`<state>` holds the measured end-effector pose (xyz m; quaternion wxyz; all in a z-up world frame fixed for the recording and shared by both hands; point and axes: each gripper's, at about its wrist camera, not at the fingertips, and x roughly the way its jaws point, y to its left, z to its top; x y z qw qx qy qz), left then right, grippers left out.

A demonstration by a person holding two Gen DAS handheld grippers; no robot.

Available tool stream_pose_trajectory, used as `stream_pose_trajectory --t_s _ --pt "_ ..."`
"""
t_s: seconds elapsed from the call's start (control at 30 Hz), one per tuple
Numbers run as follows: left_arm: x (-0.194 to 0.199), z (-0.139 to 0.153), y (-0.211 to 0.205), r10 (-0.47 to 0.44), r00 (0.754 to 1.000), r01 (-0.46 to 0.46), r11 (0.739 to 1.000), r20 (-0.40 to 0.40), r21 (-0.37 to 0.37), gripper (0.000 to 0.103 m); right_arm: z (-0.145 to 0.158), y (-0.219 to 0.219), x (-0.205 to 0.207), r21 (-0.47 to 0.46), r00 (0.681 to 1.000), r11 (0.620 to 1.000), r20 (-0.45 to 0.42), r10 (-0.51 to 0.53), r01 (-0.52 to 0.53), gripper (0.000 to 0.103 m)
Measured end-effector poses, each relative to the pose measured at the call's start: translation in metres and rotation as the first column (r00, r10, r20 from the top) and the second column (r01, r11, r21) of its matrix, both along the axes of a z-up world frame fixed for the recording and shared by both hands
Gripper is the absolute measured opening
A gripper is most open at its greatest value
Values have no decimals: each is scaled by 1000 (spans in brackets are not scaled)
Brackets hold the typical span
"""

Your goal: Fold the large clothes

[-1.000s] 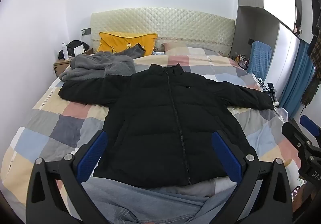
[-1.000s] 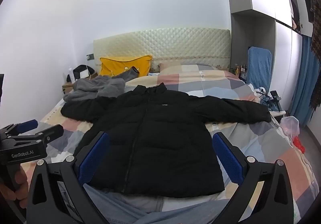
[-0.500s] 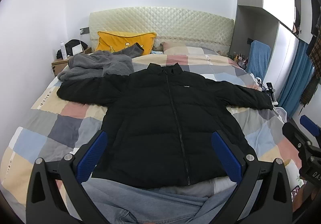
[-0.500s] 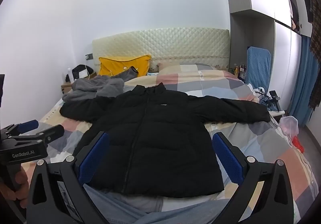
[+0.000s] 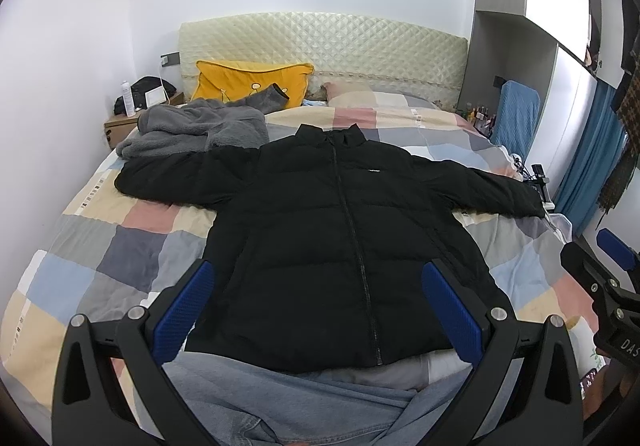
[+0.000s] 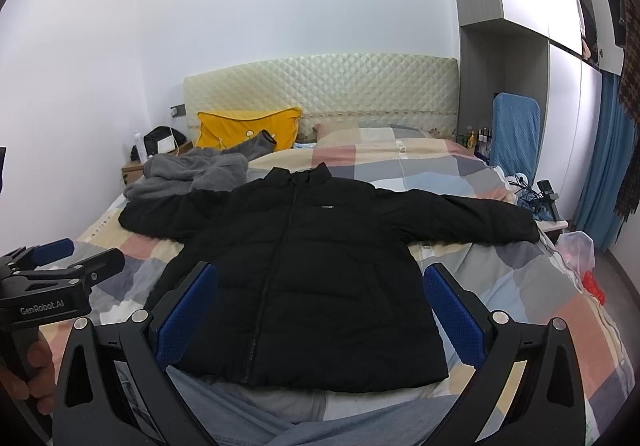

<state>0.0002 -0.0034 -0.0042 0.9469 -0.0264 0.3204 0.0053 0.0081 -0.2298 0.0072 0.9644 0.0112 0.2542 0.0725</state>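
Observation:
A black puffer jacket lies flat and zipped on the checked bed cover, front up, both sleeves spread sideways. Its hem rests on light blue jeans at the near bed edge. My left gripper hovers open above the hem with nothing between its blue pads. My right gripper is also open and empty, held above the hem a little further right. Each gripper shows at the edge of the other's view.
A grey fleece garment is heaped by the jacket's left sleeve, in front of a yellow pillow. A nightstand stands at the far left. A blue-covered chair, cables and a plastic bag crowd the right side.
Both views have drifted slightly; the left gripper's view shows the jacket a little lower and nearer. The jacket has not moved and both grippers stay open.

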Motion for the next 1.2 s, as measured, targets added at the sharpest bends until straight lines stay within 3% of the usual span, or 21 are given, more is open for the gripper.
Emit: stream_pose_trajectory --t_s 0.37,0.7,0.93,1.2 --pt "-3 -3 11 22 1000 -21 999 20 -38 103 -4 3 1 -4 1000 1000 -5 3 -3 103" --pt "0 -7 17 -1 1000 1 998 1 -66 103 -10 7 1 -57 1000 998 -18 19 -20 103" --pt "2 -11 20 -3 1000 1 996 -28 -85 103 -13 3 2 -38 999 999 -32 4 -6 103" --pt "10 -14 14 -13 997 10 999 -70 -40 103 -11 1 5 -48 1000 999 -31 -1 0 103"
